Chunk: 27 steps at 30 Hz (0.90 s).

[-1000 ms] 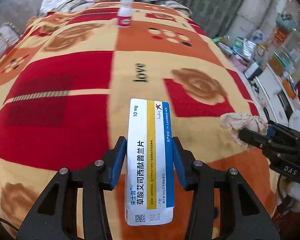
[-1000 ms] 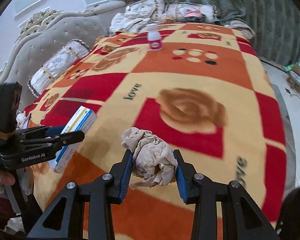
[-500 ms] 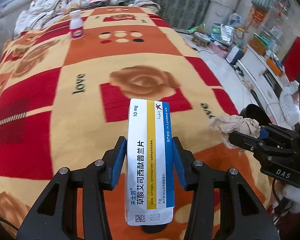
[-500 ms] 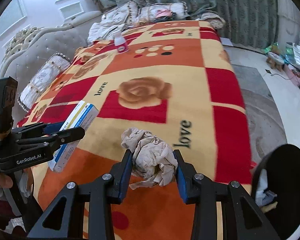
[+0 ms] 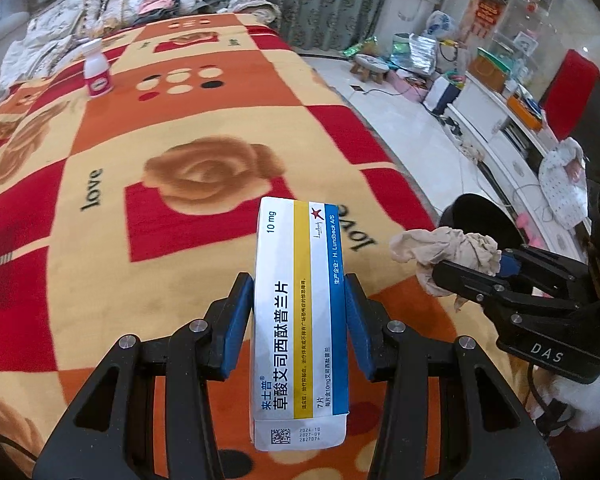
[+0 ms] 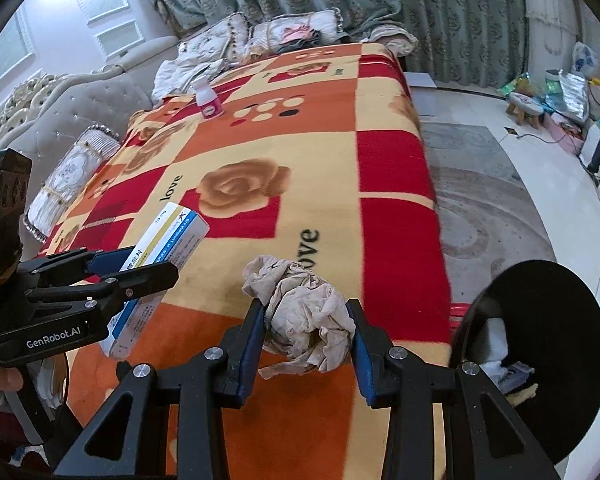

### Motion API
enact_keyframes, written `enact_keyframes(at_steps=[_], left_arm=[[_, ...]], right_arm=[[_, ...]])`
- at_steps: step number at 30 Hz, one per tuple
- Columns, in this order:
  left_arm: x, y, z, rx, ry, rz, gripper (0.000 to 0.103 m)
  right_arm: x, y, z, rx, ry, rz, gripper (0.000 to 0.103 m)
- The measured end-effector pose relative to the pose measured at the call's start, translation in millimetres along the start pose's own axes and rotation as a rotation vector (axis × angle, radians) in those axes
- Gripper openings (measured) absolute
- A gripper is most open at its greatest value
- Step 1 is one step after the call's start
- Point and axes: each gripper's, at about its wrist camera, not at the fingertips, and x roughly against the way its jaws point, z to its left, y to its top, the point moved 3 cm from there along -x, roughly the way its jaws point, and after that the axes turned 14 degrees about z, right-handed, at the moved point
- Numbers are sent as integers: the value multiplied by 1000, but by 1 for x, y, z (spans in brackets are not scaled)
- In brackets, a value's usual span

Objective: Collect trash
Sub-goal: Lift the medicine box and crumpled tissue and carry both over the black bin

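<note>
So the black bin (image 6: 548, 344) sits off the bed's (image 6: 260, 152) corner, right beside the right gripper (image 6: 306, 330), which is clamped on a crumpled tissue (image 6: 304, 320). The left gripper (image 5: 298, 312), further off, grips the medicine box (image 5: 300, 320) lengthwise. Since a second ago both swung toward the bin; the bottle (image 5: 97, 68) remains on the bed.

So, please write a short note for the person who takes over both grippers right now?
Left gripper: shut on the medicine box.
Right gripper: shut on the crumpled tissue.
Both hang over the blanket at the bed's near edge; the black bin stands on the floor to the right, some trash already inside.
Done: both items picked up.
Left: drop them in the bin, then fetch the small white bottle at the bed's far end.
</note>
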Motion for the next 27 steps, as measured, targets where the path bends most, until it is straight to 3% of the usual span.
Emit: enact_keyframes(at_steps=[27], left_arm=[[-23, 23, -101, -157, -81, 31, 44]], right_arm=[[29, -40, -88, -169, -67, -17, 40]])
